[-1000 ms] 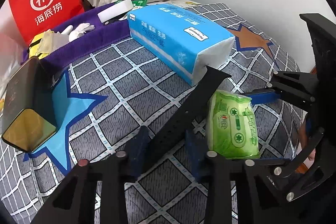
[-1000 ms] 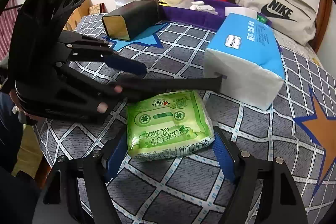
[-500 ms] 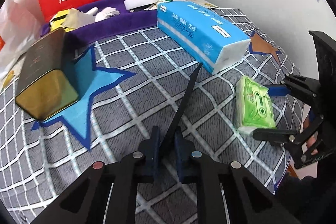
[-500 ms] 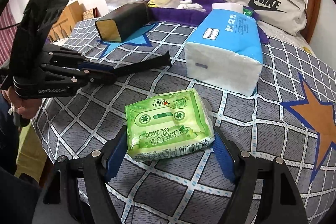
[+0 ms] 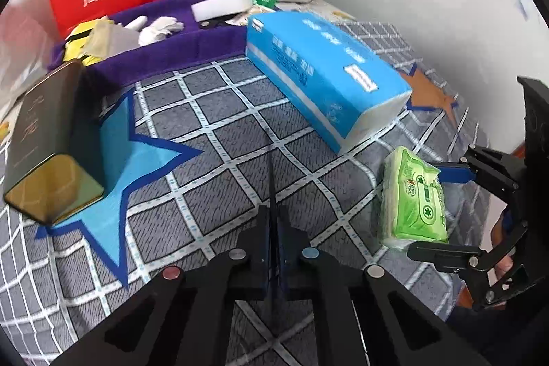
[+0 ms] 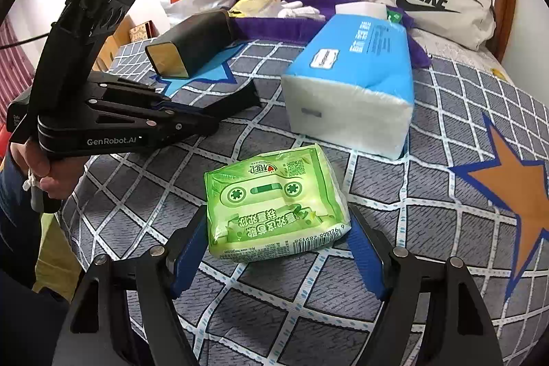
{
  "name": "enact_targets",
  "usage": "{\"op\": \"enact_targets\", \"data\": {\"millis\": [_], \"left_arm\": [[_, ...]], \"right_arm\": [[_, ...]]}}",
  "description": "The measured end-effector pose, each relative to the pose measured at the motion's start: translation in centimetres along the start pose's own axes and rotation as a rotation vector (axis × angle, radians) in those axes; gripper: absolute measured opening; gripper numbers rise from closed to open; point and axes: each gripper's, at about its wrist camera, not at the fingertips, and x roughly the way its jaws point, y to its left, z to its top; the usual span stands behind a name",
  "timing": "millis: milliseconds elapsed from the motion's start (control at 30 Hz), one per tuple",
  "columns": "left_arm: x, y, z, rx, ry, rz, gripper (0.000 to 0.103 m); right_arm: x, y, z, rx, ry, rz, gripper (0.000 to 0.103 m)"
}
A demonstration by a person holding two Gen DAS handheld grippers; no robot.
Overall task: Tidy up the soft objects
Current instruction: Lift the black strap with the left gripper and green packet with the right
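At the bottom centre of the left wrist view, the left gripper [image 5: 273, 228] is pressed together on a black strap [image 5: 272, 180] seen edge-on. In the right wrist view, the right gripper [image 6: 278, 249] is spread around a green tissue pack [image 6: 274, 204] lying on the checked bed cover [image 6: 429, 228], lower centre. A blue tissue pack [image 6: 357, 84] lies just behind it.
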Motion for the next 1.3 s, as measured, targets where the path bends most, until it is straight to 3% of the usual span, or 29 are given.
{"op": "enact_targets", "data": {"millis": [233,500,633,667,833,967,1067,1300], "left_arm": [[-3.2,1.0,-0.3,-0.086,-0.060,-0.010,0.004],[-1.6,0.7,-1.2,-0.080,-0.006,0.022,0.005],[0.2,0.1,-1.2,-0.044,0.028,0.076,0.043],[0.4,0.0,-1.2,-0.041,0.024,0.085,0.044],[0.6,0.5,-0.8,-0.052,0.010,0.077,0.044],[0.6,0.7,-0.7,-0.027,0.010,0.139,0.020],[0.0,1.4,-0.9,-0.068,0.013,0.083,0.020],[-2.1,2.1,-0.4,-0.122,-0.026,0.054,0.020]], "right_arm": [[-2.7,0.7,1.5,-0.026,-0.060,0.030,0.076],[-3.3,0.8,2.0,-0.032,-0.061,0.032,0.076],[-3.2,0.5,1.6,-0.023,-0.055,0.030,0.076],[-3.1,0.4,1.4,-0.021,-0.052,0.028,0.076],[-2.7,-0.1,0.9,0.004,-0.029,0.023,0.076],[-2.3,-0.1,0.9,0.008,-0.015,0.024,0.076],[-2.2,0.0,1.3,0.004,-0.015,0.028,0.076],[-4.0,0.3,3.8,-0.018,-0.075,0.021,0.076]]}}
